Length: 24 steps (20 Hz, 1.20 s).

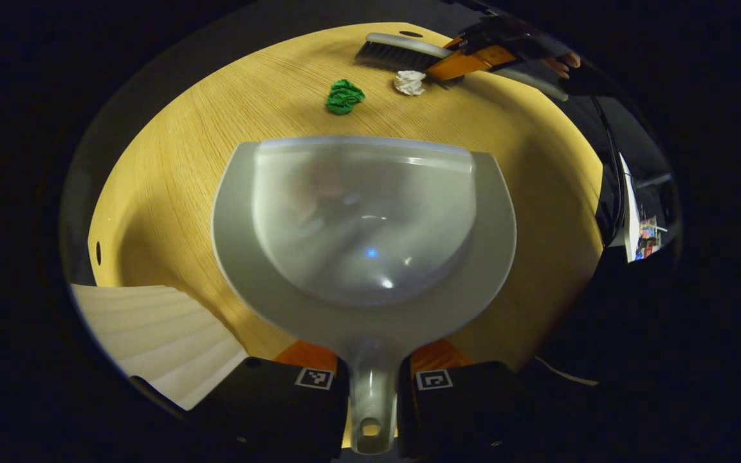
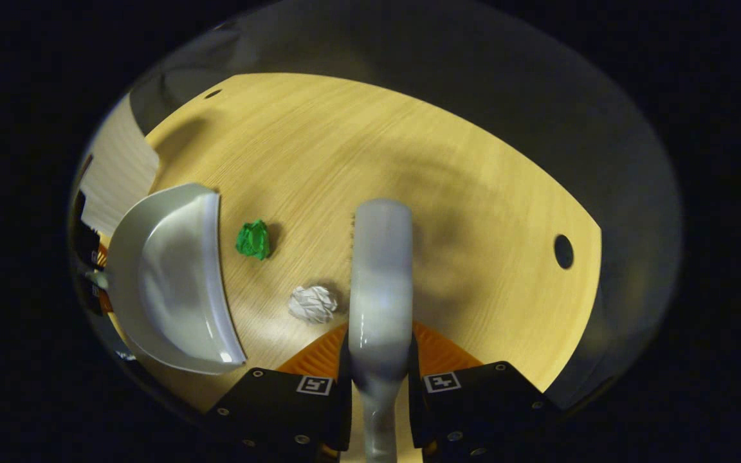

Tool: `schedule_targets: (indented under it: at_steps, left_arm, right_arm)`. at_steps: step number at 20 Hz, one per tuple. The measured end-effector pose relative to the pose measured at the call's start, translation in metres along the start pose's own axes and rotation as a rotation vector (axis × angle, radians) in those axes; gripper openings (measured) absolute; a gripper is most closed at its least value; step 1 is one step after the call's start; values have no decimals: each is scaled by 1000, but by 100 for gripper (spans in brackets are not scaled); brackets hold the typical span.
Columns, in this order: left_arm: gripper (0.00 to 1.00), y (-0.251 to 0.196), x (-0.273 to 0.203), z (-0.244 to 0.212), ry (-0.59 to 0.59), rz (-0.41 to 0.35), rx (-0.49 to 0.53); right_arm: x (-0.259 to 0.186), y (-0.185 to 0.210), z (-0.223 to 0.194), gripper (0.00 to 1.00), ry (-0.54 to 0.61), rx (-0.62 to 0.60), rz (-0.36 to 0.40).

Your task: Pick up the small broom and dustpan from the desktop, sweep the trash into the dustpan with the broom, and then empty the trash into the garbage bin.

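- Here the left gripper (image 1: 370,386) clamps the dustpan (image 1: 364,225) by its handle, pan stretching ahead over the desktop (image 1: 171,180).
- The right gripper (image 2: 378,386) grips the broom (image 2: 380,276) handle.
- Green wad (image 2: 253,239) and white wad (image 2: 312,303) lie left of the broom, between it and the dustpan.

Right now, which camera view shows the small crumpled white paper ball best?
The right gripper view: the crumpled white paper ball lies near, large, beside the grey broom. In the left gripper view the paper ball is far and small, beyond the grey dustpan, next to the broom's bristles.
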<state>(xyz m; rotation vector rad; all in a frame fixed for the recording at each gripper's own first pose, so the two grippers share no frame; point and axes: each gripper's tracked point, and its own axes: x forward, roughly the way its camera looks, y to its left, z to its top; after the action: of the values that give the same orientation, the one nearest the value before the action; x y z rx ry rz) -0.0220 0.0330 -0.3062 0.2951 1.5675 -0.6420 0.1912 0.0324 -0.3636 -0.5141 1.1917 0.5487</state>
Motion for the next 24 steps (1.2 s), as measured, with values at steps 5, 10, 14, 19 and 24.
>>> schedule_targets:
  at_steps: [5, 10, 14, 19, 24]
  left_arm:
    - [32, -6, -4, 1, -9, -35, 29]
    - [32, -6, -5, 11, -35, -75, 20]
    - [32, -7, -3, 11, -37, -91, -6]
    - [32, -9, -5, 15, -62, -63, -102]
    - [32, -37, 1, 8, -101, -25, -222]
  right_arm:
    - [-2, 52, 6, 37, 5, -112, 187]
    - [-19, 101, 13, 37, 30, -238, 384]
    - [-25, 115, 10, 37, 56, -259, 486]
    - [-42, 114, 7, 37, 31, -201, 439]
    - [-41, 59, 23, 37, -52, 23, 208]
